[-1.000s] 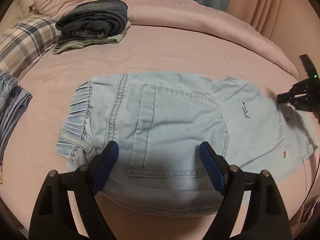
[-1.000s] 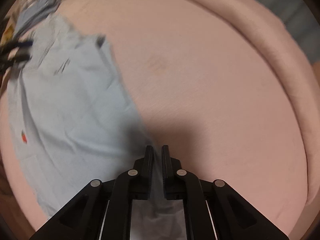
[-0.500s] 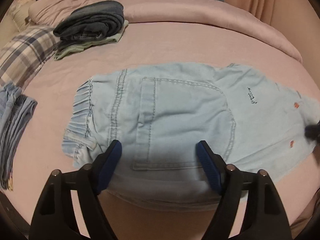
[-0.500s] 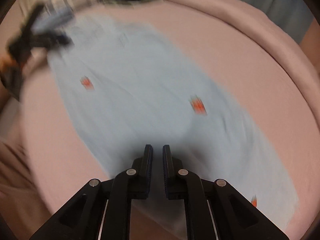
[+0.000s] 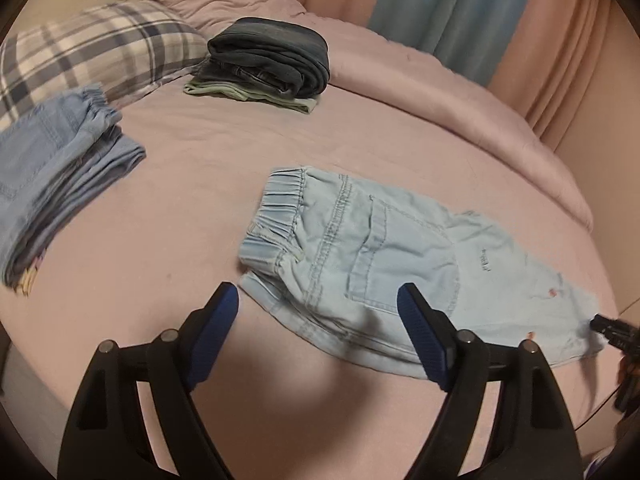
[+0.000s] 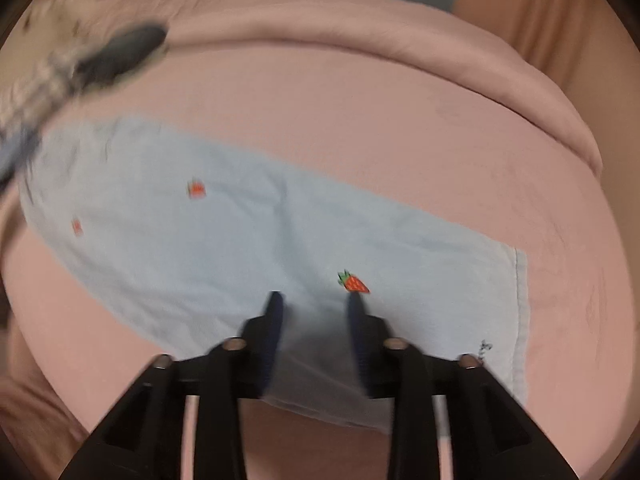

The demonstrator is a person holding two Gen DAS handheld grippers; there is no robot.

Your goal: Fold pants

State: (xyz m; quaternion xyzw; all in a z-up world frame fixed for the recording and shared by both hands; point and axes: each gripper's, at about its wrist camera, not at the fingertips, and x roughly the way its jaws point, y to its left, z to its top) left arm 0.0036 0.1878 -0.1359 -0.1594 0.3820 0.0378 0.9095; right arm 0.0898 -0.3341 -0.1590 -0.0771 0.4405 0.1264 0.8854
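Pants, pale blue denim with strawberry patches (image 5: 400, 264), lie lengthwise between both tools: waistband just ahead of the wide-open left gripper (image 5: 318, 318), leg hem under the right gripper (image 6: 314, 300), whose jaws just opened, empty.

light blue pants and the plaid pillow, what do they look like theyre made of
The light blue pants look like thin, soft washed denim or chambray, matte: visible topstitched seams, a patch pocket, a gathered elastic waistband, small embroidered strawberries. The plaid pillow seems to have a woven cotton cover, matte, with the check pattern running through the cloth; its weave is too blurred to confirm.
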